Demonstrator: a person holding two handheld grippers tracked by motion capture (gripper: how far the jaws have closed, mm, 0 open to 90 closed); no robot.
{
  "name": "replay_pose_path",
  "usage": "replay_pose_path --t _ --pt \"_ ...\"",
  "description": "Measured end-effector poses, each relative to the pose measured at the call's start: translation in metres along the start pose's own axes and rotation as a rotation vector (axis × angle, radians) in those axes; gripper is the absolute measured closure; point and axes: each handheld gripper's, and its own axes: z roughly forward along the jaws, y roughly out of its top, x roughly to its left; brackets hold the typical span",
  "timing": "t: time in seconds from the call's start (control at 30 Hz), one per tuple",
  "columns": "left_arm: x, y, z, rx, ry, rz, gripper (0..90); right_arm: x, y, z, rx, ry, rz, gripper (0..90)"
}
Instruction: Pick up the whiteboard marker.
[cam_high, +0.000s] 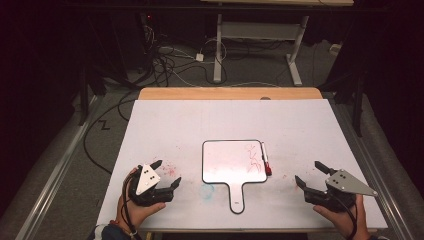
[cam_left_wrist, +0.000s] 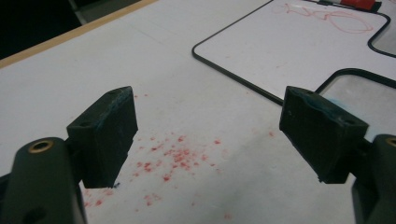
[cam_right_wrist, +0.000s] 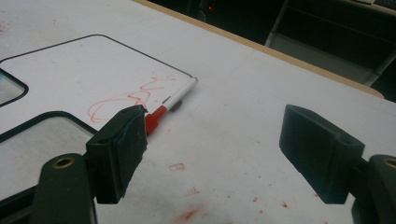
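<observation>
A small paddle-shaped whiteboard with a black rim lies mid-table, handle toward the near edge, red scribbles on its right part. A white marker with a red cap rests along the board's right edge. My left gripper sits at the near left, held by a hand, jaws open and empty over red specks. At the near right my right gripper is open too, nothing between its pads. The right gripper view has the marker just past the left pad, and the board at left.
The white table cover carries red smudges and a faint blue mark near the board's handle. A wooden table edge runs along the far side. Cables and a desk frame stand on the floor beyond.
</observation>
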Motion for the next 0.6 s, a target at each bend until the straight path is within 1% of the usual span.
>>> replay_pose_path --t 0.03,0.07,0.1,0.13,0.17,0.2,0.27,0.33,0.37,0.4,0.43,0.47,0.5,0.53,0.57,0.6 --pt "0.000 0.000 0.002 0.005 0.004 -0.001 18.2 0.000 0.000 0.000 0.000 0.000 0.000 23.9" --pt "0.001 0.000 0.005 0.021 -0.003 0.006 18.2 -0.002 -0.001 0.004 0.025 0.029 0.015 25.0" --pt "0.001 -0.001 0.006 0.025 -0.009 0.008 18.2 -0.002 -0.001 0.004 0.025 0.029 0.015 25.0" --pt "0.000 -0.001 0.008 0.035 -0.008 0.014 18.2 -0.003 -0.003 0.007 0.069 0.063 0.023 25.3" --pt "0.000 -0.001 0.010 0.047 -0.005 0.024 18.3 -0.004 -0.005 0.009 0.081 0.071 0.024 25.8" --pt "-0.001 -0.002 0.011 0.056 -0.008 0.030 18.3 -0.004 -0.005 0.009 0.081 0.071 0.024 25.8" --pt "-0.001 -0.003 0.012 0.065 -0.016 0.037 18.3 -0.007 -0.008 0.014 0.119 0.112 0.066 26.5" --pt "-0.001 -0.004 0.012 0.070 -0.018 0.048 18.3 -0.009 -0.010 0.017 0.138 0.126 0.081 29.5" --pt "-0.001 -0.004 0.012 0.074 -0.019 0.049 18.3 -0.009 -0.009 0.018 0.151 0.123 0.087 30.2" --pt "-0.001 -0.005 0.012 0.081 -0.011 0.052 18.3 -0.011 -0.007 0.021 0.148 0.135 0.097 31.0" --pt "-0.002 -0.005 0.011 0.083 -0.007 0.052 18.3 -0.011 -0.007 0.021 0.148 0.135 0.097 31.0" --pt "-0.002 -0.006 0.010 0.080 -0.011 0.049 18.5 -0.011 -0.005 0.023 0.153 0.146 0.102 32.9" --pt "-0.002 -0.006 0.010 0.081 -0.009 0.048 18.5 -0.012 -0.002 0.026 0.158 0.141 0.098 33.4" --pt "-0.002 -0.006 0.010 0.085 -0.001 0.054 18.5 -0.013 0.001 0.028 0.159 0.144 0.107 33.4" --pt "-0.002 -0.005 0.009 0.083 -0.002 0.057 18.5 -0.015 0.004 0.032 0.164 0.152 0.122 33.7" --pt "-0.002 -0.005 0.009 0.083 -0.004 0.059 18.6 -0.018 0.012 0.042 0.188 0.157 0.150 35.3"
